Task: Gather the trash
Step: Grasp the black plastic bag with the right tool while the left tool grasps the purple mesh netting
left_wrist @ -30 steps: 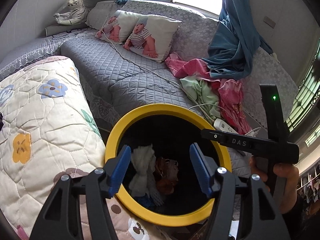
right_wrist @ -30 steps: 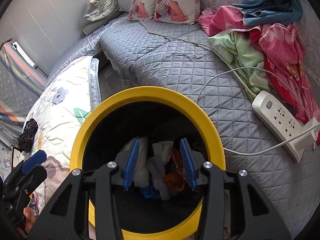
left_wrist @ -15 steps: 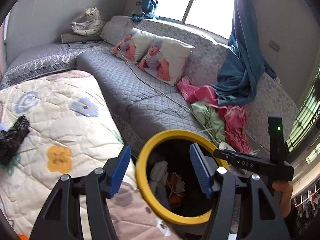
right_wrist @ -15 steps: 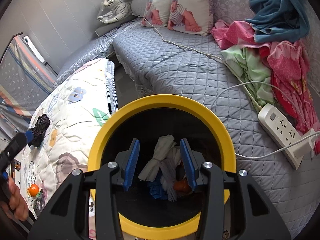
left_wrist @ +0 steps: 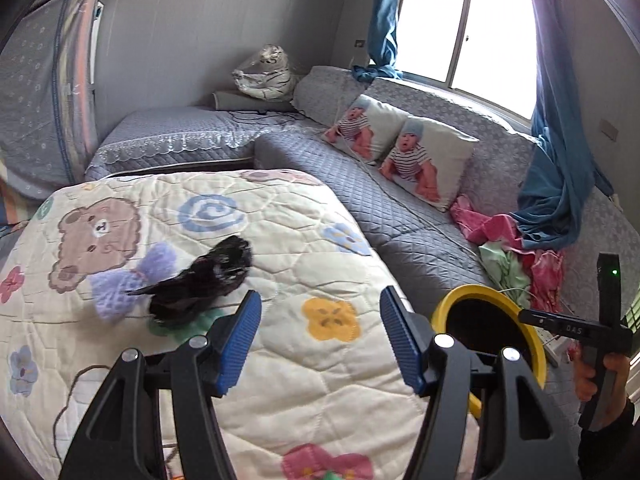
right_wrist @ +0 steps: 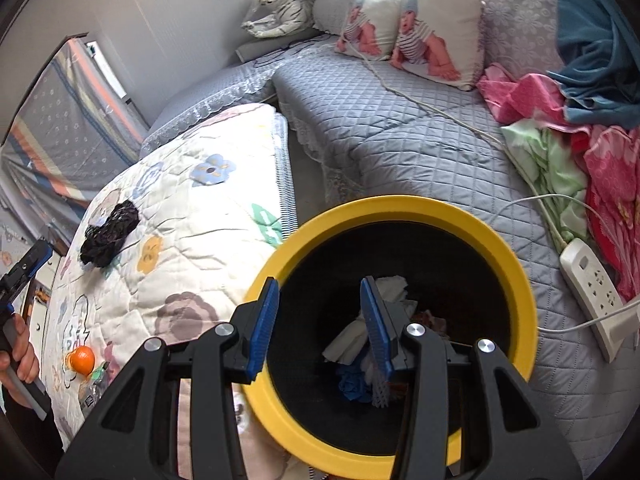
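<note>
Left gripper [left_wrist: 320,334]: jaws wide, empty, above patterned quilt [left_wrist: 280,360]. Black crumpled trash [left_wrist: 204,280] on quilt, just ahead-left of left fingertips, overlapping purple knit piece [left_wrist: 120,284]. Right gripper [right_wrist: 320,322]: jaws apart, empty, over mouth of yellow-rimmed bin [right_wrist: 400,206]. Paper scraps [right_wrist: 352,340] inside bin. Orange [right_wrist: 81,359] near quilt edge. Power strip [right_wrist: 592,292] on grey sofa [right_wrist: 400,128].
</note>
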### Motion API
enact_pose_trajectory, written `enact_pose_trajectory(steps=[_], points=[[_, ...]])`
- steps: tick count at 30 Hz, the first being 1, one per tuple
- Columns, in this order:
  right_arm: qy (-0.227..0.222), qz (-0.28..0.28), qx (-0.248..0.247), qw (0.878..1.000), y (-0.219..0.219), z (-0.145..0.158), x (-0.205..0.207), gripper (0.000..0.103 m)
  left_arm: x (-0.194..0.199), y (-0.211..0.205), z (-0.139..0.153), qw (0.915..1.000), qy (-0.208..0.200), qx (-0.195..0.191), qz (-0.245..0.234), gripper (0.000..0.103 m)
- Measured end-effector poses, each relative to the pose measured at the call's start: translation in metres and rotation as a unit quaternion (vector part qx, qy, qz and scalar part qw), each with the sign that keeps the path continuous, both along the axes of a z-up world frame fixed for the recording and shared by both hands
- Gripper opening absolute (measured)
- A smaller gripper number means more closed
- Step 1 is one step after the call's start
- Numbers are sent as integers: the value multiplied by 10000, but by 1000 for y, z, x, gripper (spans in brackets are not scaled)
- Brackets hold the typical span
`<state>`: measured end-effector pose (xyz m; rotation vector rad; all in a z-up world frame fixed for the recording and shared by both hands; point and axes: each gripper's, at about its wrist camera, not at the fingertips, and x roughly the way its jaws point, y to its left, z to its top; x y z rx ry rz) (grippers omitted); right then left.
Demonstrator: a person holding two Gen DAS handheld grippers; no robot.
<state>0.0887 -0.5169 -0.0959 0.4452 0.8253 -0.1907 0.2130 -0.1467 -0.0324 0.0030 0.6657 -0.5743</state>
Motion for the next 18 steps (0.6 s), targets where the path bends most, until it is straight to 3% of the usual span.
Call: enact_pose_trajectory(steps=[10,18], points=[[-66,968,-2,9953,78,8,46,41,25,132,-27,9964,21,150,830,62],[-53,1968,395,9796,161,15,104,42,39,184,-40,9939,-175,424,1004,64]])
